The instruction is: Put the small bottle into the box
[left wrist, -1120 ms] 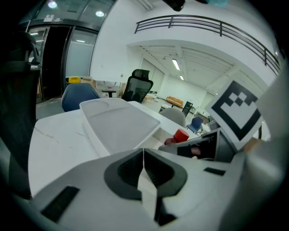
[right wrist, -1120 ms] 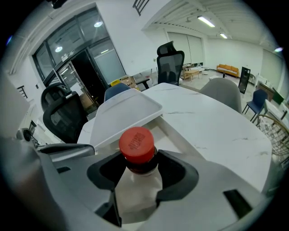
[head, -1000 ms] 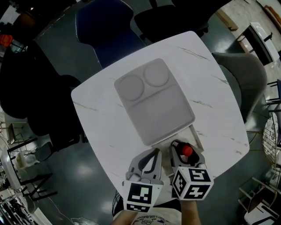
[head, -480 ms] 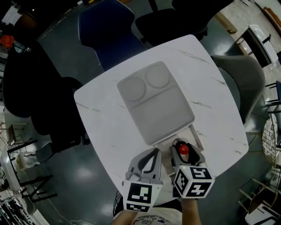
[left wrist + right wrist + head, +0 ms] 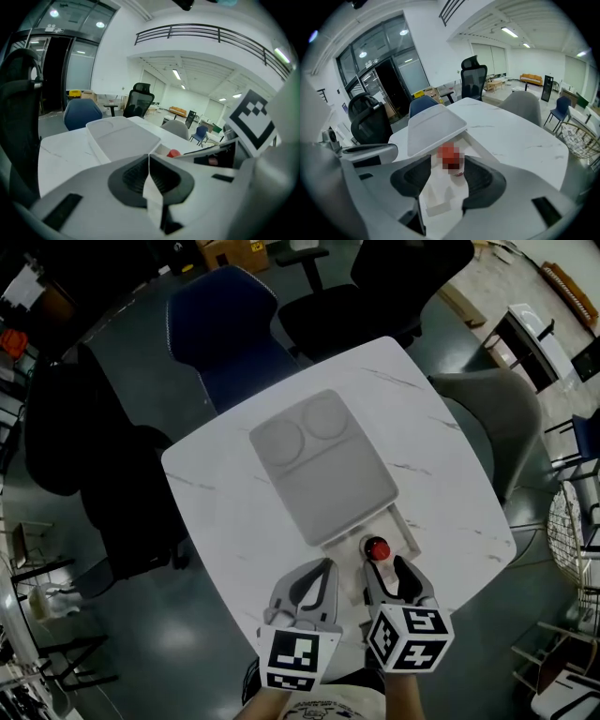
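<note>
The small bottle (image 5: pixel 377 548) with a red cap stands upright in the base of the white box (image 5: pixel 403 527), near the table's front edge. The box's wide lid (image 5: pixel 323 465) lies open beyond it, with two round recesses. My right gripper (image 5: pixel 392 576) is open just behind the bottle. In the right gripper view the bottle (image 5: pixel 451 159) sits between the spread jaws with a gap on each side, inside the box (image 5: pixel 440 199). My left gripper (image 5: pixel 309 585) is shut on nothing beside the box, its tips (image 5: pixel 149 161) touching. The red cap (image 5: pixel 173 153) shows to its right.
The white marble table (image 5: pixel 234 521) is ringed by chairs: a blue chair (image 5: pixel 220 315) and a black chair (image 5: pixel 375 277) at the far side, a grey chair (image 5: pixel 487 418) at the right, another black chair (image 5: pixel 84 446) at the left. The table's front edge lies right under both grippers.
The right gripper has let go of the bottle and drawn back toward me. The bottle now stands free in the box. The left gripper has stayed shut in place.
</note>
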{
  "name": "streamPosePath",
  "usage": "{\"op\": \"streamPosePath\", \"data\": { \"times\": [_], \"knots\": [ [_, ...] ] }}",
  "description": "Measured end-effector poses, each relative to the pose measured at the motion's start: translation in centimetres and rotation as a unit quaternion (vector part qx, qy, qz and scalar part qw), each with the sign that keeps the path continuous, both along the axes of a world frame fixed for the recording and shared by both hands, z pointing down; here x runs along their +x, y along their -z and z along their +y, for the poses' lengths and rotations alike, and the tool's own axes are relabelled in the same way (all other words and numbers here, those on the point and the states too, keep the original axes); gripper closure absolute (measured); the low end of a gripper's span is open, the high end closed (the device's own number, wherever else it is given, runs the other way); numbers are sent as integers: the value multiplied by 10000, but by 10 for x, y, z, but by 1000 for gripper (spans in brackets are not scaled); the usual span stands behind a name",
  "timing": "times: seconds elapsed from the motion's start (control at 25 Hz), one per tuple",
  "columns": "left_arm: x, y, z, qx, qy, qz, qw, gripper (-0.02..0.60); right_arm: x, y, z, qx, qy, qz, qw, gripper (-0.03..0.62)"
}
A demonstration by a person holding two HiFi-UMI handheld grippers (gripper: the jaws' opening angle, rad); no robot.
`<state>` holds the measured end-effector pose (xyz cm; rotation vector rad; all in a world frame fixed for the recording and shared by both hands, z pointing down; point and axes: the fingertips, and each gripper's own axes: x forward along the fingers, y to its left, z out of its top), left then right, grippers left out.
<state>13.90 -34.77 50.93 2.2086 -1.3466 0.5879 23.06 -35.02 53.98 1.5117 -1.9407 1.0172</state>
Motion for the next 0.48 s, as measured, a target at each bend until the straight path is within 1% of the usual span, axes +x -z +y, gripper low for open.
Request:
{"op": "streamPosePath", "data": {
  "times": [0.32,0.4,0.48],
  "knots": [
    [0,37,12,429,-157,67,9989,561,-8,51,19,606,-115,-238,9978,368],
    [0,48,15,565,-210,88,9981,561,-11,63,26,750,-148,-210,9969,403],
    [-1,59,17,699,-262,117,9971,561,-14,74,33,878,-127,-155,9959,408]
  ]
}}
